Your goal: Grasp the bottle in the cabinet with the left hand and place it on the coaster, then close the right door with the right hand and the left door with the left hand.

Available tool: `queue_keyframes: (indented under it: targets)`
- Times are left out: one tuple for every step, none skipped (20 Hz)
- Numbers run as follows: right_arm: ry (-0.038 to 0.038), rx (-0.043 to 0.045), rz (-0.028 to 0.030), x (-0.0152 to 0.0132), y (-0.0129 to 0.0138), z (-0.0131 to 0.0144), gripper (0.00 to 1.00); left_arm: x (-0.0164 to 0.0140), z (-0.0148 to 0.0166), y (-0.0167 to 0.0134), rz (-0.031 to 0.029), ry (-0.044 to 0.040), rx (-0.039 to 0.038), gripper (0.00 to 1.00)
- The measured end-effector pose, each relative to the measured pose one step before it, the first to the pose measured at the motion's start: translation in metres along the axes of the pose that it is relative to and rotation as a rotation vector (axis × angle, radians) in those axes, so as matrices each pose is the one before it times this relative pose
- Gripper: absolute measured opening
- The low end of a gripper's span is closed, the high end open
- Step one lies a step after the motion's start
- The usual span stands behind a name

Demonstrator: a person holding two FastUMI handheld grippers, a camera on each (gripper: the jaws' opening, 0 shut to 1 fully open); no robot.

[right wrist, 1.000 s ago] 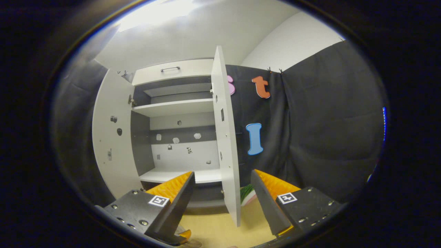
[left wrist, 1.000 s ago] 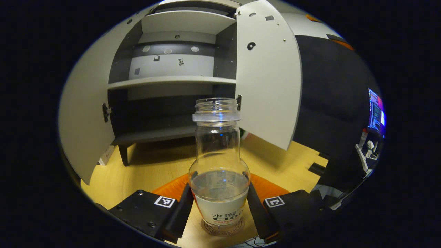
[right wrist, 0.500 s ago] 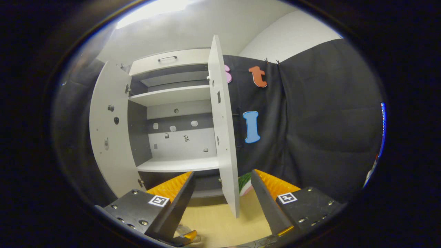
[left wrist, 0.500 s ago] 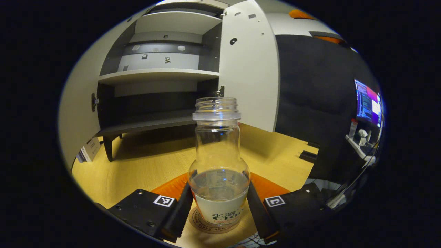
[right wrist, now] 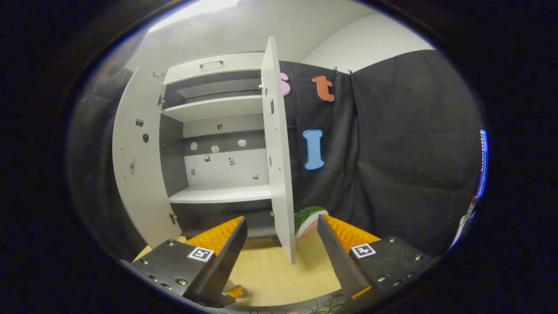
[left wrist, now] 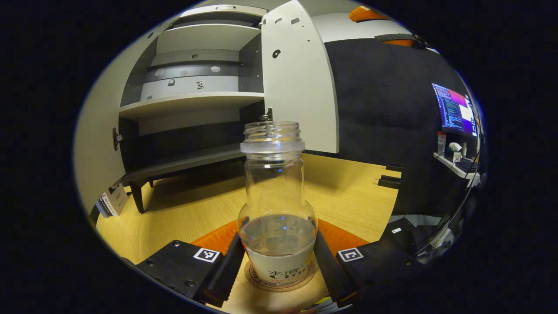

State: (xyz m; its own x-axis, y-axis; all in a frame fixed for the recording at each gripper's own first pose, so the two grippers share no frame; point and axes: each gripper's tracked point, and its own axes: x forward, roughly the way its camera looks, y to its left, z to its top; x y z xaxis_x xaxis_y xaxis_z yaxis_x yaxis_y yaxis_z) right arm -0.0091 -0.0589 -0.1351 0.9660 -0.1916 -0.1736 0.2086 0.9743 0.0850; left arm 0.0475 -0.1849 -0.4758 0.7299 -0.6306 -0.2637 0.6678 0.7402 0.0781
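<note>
Yellow wood-grain tabletop (left wrist: 174, 213) is spread beneath a white cabinet with dark grey shelves (left wrist: 192, 98), both of whose doors are swung wide: the left door (right wrist: 135, 157) and the right door (right wrist: 277, 144). Black cloth is hung behind as the booth wall (right wrist: 405, 144), and a lit monitor (left wrist: 453, 111) is seen at the side. The clear glass bottle with a white label (left wrist: 277, 209) is stood on the round cork coaster (left wrist: 279, 277), pressed between the left gripper (left wrist: 278, 261) fingers. The right gripper (right wrist: 281, 244) is held wide open, empty, near a watermelon-patterned object (right wrist: 307, 220).

Bottle (left wrist: 274, 183) – clear glossy plastic; table (left wrist: 183, 213) – smooth wood.
</note>
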Motion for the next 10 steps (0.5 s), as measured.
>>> queue_keyframes:
  targets:
    - [0.00263, -0.00057, -0.00605, -0.00212, -0.00351, -0.00154, 0.99, -0.00247, -0.00355, 0.00199, 0.00518, 0.0128, 0.00923, 0.84]
    - [0.0034, 0.00051, -0.00748, -0.00189, -0.00438, -0.00162, 0.99, -0.00111, -0.00114, 0.00029, -0.00609, 0.01365, 0.00598, 0.86]
    - [0.00144, 0.00447, -0.00671, -0.00235, -0.00383, -0.00084, 0.99, -0.00211, 0.00104, 0.00006, 0.00058, 0.00067, 0.00613, 0.87]
    - [0.00068, 0.00849, -0.00779, -0.00198, -0.0044, -0.00099, 0.94, -0.00102, 0.00338, 0.00065, -0.00106, 0.00192, 0.00086, 0.9]
    - [-0.00119, 0.0093, -0.00549, -0.00122, -0.00408, 0.00007, 0.99, -0.0011, 0.00346, 0.00061, 0.00062, 0.00005, 0.00214, 0.93]
    - [0.00044, 0.00894, -0.00969, -0.00215, -0.0046, -0.00095, 0.99, -0.00326, 0.00604, -0.00069, -0.00453, -0.00179, 0.00391, 0.97]
    - [-0.00346, 0.00752, -0.00919, -0.00203, -0.00531, 0.00172, 0.98, -0.00124, 0.00813, -0.00084, -0.00393, -0.00626, 0.00893, 0.99]
    - [-0.00508, 0.00559, -0.00717, -0.00174, -0.00351, 0.00185, 0.98, -0.00389, 0.00914, 0.00038, -0.00065, 0.00585, -0.00036, 0.99]
    - [-0.00661, 0.00234, -0.00771, -0.00149, -0.00588, 0.003, 0.98, -0.00424, 0.0068, -0.00191, -0.0105, 0.00759, -0.01251, 0.99]
    - [-0.00811, 0.00087, -0.00702, -0.00085, -0.00677, 0.0034, 0.98, -0.00504, 0.01252, -0.00025, -0.00459, -0.00237, -0.01738, 0.99]
